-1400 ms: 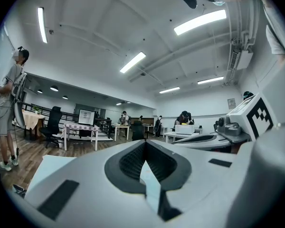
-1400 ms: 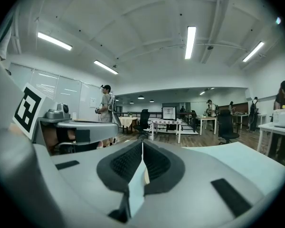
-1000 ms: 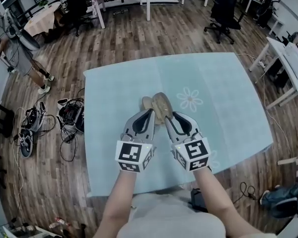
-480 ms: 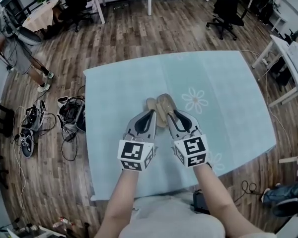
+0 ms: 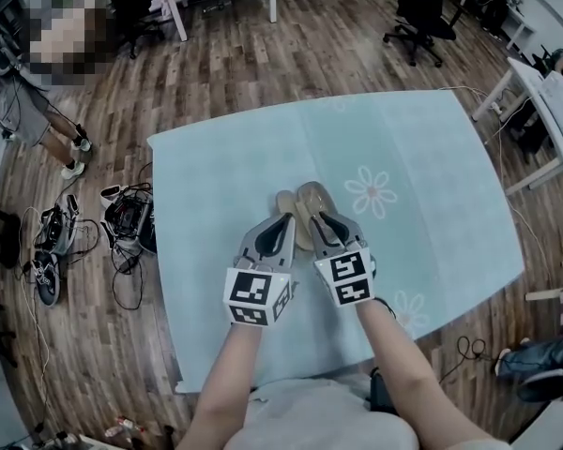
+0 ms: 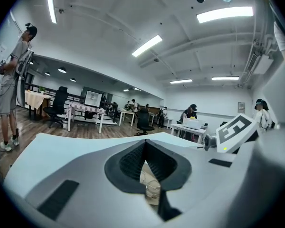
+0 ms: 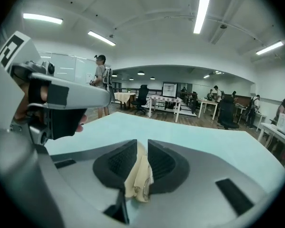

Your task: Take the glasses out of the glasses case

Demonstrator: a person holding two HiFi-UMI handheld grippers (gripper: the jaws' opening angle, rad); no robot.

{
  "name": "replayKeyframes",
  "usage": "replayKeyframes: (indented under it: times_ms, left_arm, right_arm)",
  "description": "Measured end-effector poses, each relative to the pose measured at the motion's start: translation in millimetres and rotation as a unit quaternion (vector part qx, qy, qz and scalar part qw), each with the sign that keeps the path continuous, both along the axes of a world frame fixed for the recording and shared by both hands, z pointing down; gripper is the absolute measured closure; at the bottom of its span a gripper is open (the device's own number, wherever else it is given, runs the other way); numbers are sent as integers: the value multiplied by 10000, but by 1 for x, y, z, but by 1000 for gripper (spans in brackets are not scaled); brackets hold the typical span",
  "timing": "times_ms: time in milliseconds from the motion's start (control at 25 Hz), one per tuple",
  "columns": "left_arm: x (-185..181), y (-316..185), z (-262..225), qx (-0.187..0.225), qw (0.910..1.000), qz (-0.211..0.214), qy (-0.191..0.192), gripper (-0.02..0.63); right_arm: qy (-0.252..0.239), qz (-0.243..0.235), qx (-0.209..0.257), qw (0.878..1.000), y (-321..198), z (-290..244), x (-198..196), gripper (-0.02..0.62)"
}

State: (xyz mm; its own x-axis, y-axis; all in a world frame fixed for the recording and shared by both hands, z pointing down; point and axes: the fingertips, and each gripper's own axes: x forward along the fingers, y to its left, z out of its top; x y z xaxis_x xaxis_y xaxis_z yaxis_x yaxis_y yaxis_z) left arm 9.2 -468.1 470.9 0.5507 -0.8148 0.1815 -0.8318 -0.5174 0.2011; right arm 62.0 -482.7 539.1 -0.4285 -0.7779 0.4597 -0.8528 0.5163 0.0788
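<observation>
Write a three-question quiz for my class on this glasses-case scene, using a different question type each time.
1. True or false: the beige oval glasses case sits at the far corner of the light blue tablecloth.
2. What is between the jaws of the right gripper? A nothing; B the case; C a cable.
3. What print lies just right of the case in the head view?

Key
1. False: it sits near the middle.
2. B. Those jaws have just been closing, and the case fills the gap between them.
3. A white flower.

Matt, soft-looking glasses case (image 5: 305,212); smooth cloth-covered table (image 5: 441,223); glossy wood-plank floor (image 5: 263,64).
</observation>
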Motion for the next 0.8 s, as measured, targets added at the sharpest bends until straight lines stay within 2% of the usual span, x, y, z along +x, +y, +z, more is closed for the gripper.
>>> replayKeyframes:
  times_ms: [240, 600, 800]
  left_arm:
    - [-8, -8, 18, -224, 9997, -10, -25, 598]
    - [-15, -15, 40, -445, 9990, -21, -49, 598]
    - [-17, -21, 45, -490, 9988, -24, 2, 598]
  right_arm:
    - [313, 79, -583, 9978, -12, 46, 3, 526]
    - [907, 84, -1102, 9897, -25, 86, 9, 537]
    - [1041, 178, -1361, 9850, -31, 97, 14, 537]
